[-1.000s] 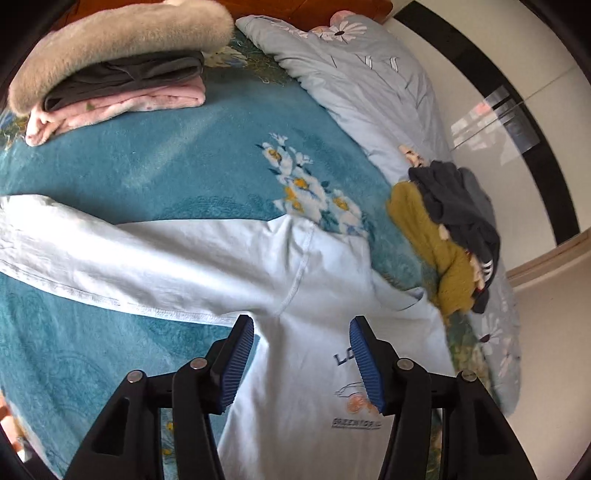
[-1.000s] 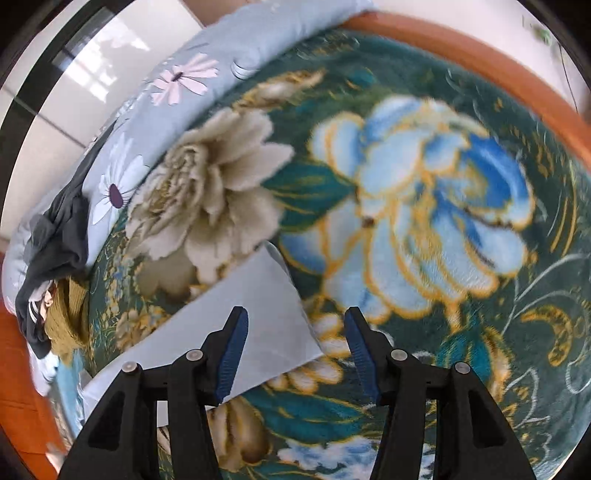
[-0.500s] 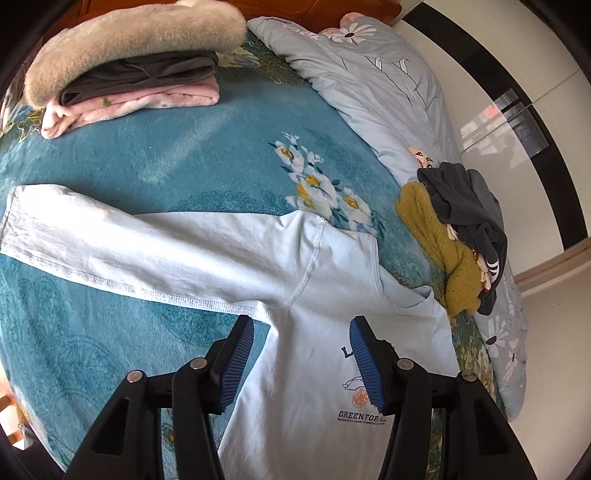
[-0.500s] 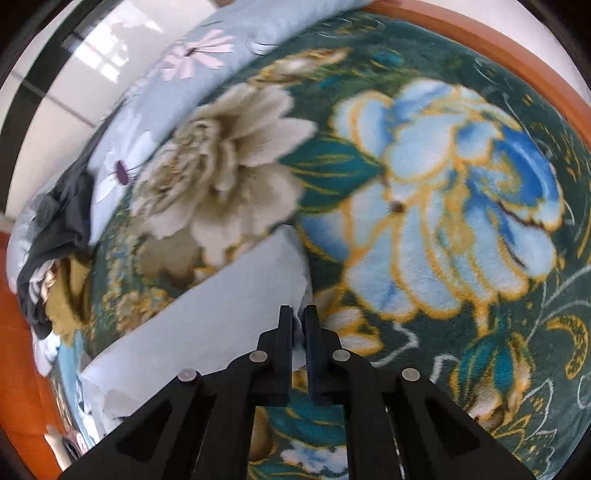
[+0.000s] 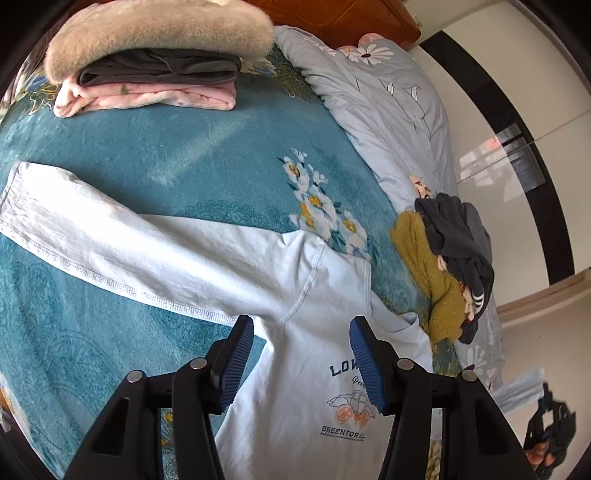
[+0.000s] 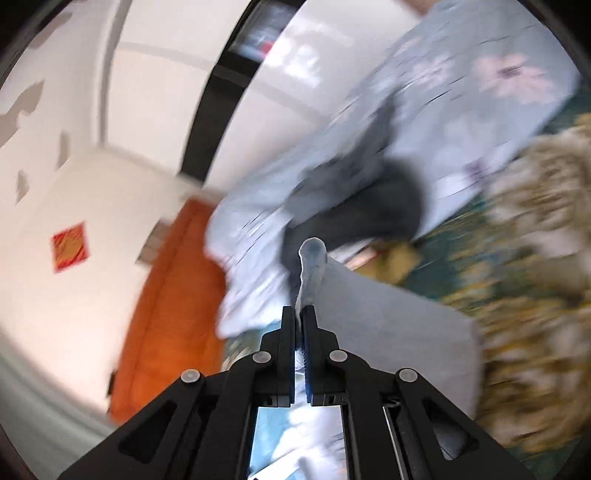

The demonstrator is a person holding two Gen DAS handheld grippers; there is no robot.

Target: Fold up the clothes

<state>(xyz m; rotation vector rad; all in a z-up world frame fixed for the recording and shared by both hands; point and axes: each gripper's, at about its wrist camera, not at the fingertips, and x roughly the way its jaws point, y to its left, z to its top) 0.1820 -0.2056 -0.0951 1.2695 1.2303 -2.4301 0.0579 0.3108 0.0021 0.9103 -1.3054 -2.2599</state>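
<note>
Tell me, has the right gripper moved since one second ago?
Yes. The right gripper, shut on the shirt's sleeve, has risen from the blanket and swung toward the headboard and wall.

**Setting: home bedroom**

Work surface is a bed spread with a teal plush blanket [image 5: 207,155] printed with flowers. A pale blue daisy-print duvet [image 5: 388,99] lies bunched along its far side. Orange-brown wooden headboard [image 5: 332,18] at the top of the left wrist view. Folded stack of clothes [image 5: 155,77] near the headboard; unfolded pile of dark and mustard garments [image 5: 450,258] at the bed's edge. Glossy white wardrobe panels with black trim [image 5: 517,122] beyond. Right wrist view, blurred: white wall carrying a small red square decoration [image 6: 70,246].
</note>
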